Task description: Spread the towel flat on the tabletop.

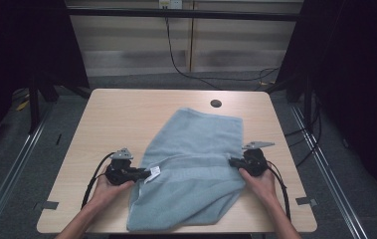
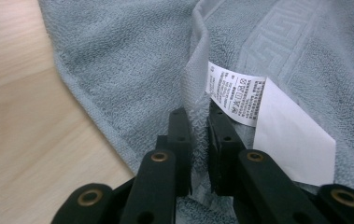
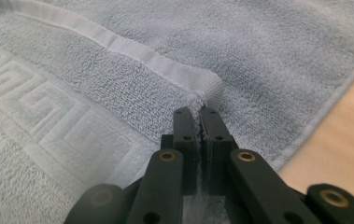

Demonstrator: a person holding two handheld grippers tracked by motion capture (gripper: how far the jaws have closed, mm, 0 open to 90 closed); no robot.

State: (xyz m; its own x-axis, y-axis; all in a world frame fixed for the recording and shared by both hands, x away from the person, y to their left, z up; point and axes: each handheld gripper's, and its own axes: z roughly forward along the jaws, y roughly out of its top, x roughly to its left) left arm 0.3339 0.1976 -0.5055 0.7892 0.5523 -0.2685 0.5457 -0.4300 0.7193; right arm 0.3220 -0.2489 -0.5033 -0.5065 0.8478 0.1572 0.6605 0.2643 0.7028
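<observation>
A: Folded once already? Looks so: pale blue towel (image 1: 191,164) lying askew near the middle of the bench (image 1: 121,114), near end doubled over the rest, hemmed edge with the key-pattern band on top.

B: Agreed. Left tool (image 1: 143,174) clamped on the hem corner beside the white care label (image 2: 235,93), terry squeezed between the jaws in the left gripper view. Right tool (image 1: 232,162) pinched on the opposite hem corner (image 3: 209,91), jaws nearly together with cloth between.

A: So both corners of the folded-over end gripped, held low over the lower layer?

B: Low, yes; resting on it or just above, hard to say.

A: Left to do?

B: Probably laying that edge down square, letting go, then at least one more fold. Far end toward the round bench hole (image 1: 216,103) not aligned, sides slanted, near edge hanging slightly past the bench front. Roughly midway, at a guess.
</observation>
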